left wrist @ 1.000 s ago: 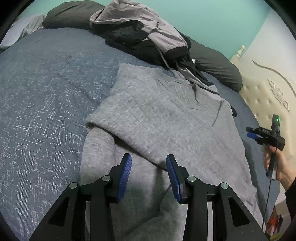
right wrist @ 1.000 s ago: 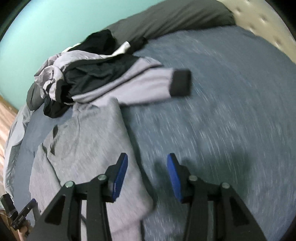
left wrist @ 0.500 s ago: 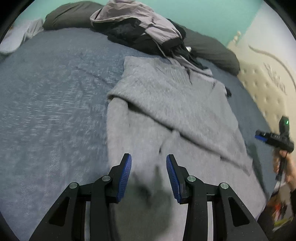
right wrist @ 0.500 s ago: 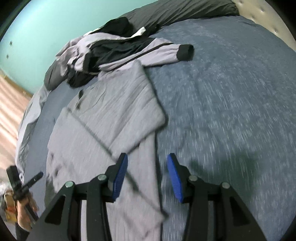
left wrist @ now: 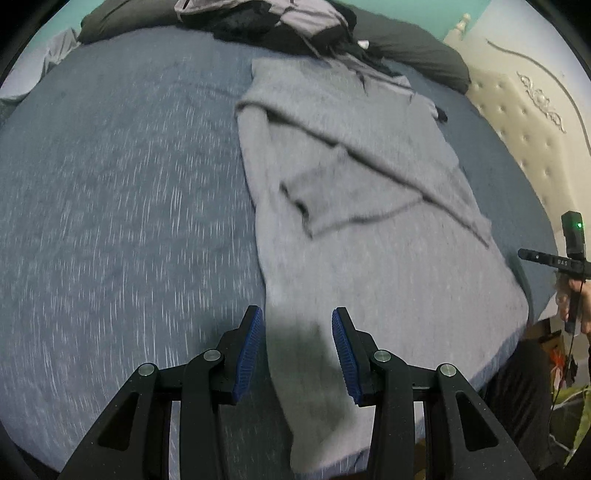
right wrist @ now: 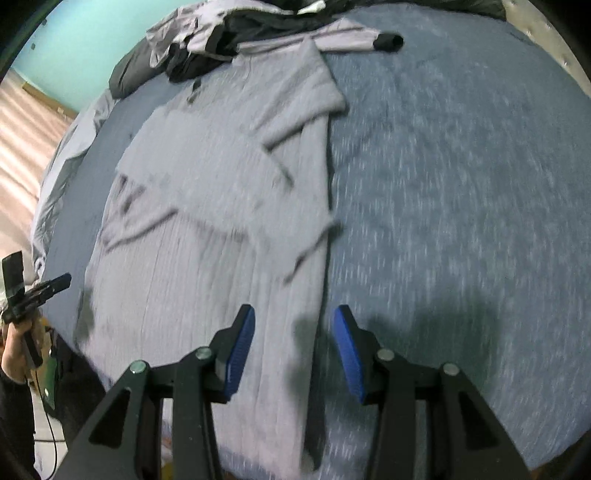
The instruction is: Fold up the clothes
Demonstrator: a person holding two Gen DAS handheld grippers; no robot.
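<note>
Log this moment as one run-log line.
task: fold clothes | sweater: flat on bed, sleeves folded in | left hand-held gripper: open, empty | right hand-held gripper: open, empty | jacket: unfolded

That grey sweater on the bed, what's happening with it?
A person is folding it, with tongs in each hand. The grey sweater lies flat on the blue bed cover with both sleeves folded across its body. The left tongs and right tongs hang open over its near end, holding nothing. A jacket pile waits behind.

Grey garment point(right wrist: 221, 206) flat on blue bedspread point(right wrist: 461, 184)
</note>
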